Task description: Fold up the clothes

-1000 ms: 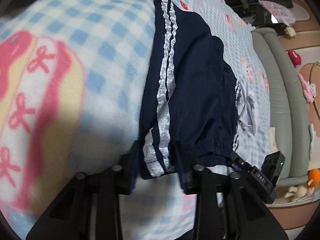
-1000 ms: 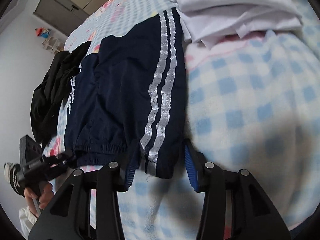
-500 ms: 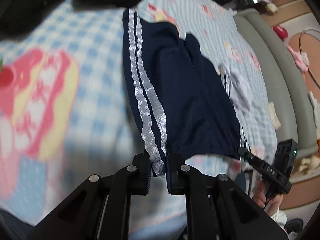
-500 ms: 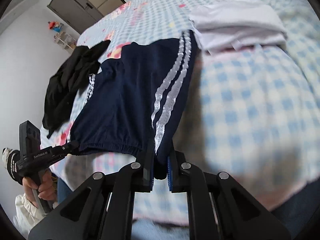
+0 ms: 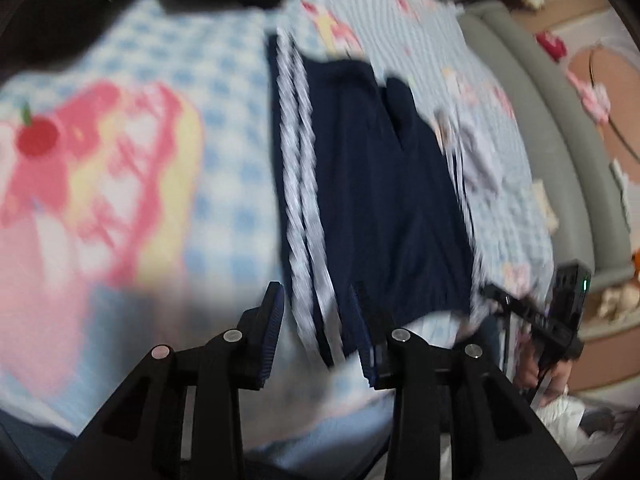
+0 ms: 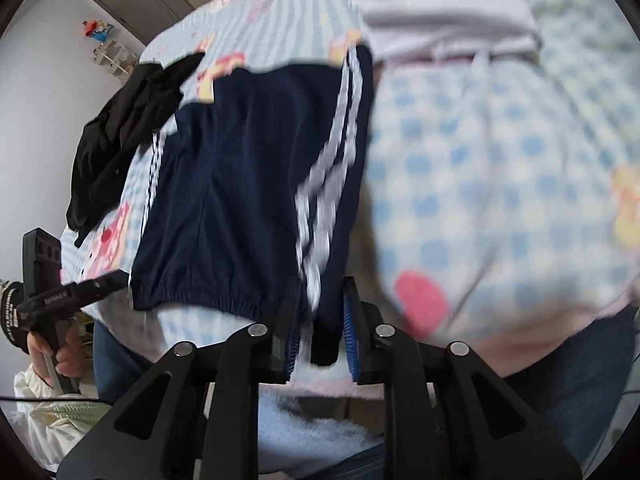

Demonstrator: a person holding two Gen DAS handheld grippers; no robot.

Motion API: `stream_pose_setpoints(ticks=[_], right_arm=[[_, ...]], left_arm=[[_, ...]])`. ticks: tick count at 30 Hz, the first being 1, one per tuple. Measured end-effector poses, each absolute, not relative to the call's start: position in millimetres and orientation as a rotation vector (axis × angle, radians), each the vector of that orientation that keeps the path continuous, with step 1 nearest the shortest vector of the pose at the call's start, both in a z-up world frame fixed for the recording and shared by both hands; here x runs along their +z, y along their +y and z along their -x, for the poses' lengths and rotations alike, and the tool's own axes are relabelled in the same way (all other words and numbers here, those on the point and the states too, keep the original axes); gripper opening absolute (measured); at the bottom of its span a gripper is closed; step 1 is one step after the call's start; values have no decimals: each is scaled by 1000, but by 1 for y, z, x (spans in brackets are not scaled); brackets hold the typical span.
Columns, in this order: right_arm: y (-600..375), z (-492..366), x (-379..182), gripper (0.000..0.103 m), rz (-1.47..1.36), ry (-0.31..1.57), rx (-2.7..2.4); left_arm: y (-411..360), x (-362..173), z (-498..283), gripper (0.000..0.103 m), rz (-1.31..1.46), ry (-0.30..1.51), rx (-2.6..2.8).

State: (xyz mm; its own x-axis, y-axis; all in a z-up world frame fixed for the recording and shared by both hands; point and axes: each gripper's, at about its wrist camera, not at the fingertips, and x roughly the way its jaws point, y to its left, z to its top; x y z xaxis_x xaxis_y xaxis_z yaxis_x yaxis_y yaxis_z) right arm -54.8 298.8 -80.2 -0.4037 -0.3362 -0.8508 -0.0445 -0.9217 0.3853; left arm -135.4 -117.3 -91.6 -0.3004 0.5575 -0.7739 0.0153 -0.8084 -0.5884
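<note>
Navy shorts point(image 5: 372, 200) with white side stripes lie flat on the blue checked blanket point(image 5: 224, 128), waistband toward me. My left gripper point(image 5: 320, 332) is open, its jaws apart on either side of the striped waistband corner. In the right wrist view the shorts point(image 6: 248, 184) lie the same way, and my right gripper point(image 6: 320, 328) is open around the other striped waistband corner. Each gripper shows in the other's view, the right one point(image 5: 536, 316) and the left one point(image 6: 60, 292).
A folded white garment point(image 6: 444, 20) lies beyond the shorts on the right. A black garment point(image 6: 124, 132) lies heaped on the left. A grey padded bed edge point(image 5: 560, 152) runs along the far side. The blanket's near edge hangs over the bed front.
Both grippers were shut on the waistband corners half a second ago and have now opened. The shorts have settled flat on the blanket and both grippers have pulled back slightly.
</note>
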Motion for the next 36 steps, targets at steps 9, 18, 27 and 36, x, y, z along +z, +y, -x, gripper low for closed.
stream_pose_setpoints(ticks=[9,18,27,36], right_arm=[[300,135,-107,24,-1643,-600,-2425],[284,147,-109,4,-1637,-495,-2504],[300,123,-90,6,-1654,-353,-2614],[297,84,-111,24,-1663,-566,-2379]], left_arm=[[-114,-128,204,27,1607,-842,2153],[-129,-100,190,4,1588,-727,2333],[-134,-103,159,17,1543,-800,2290],[-110,-117,121,38,1584,-807,2115]])
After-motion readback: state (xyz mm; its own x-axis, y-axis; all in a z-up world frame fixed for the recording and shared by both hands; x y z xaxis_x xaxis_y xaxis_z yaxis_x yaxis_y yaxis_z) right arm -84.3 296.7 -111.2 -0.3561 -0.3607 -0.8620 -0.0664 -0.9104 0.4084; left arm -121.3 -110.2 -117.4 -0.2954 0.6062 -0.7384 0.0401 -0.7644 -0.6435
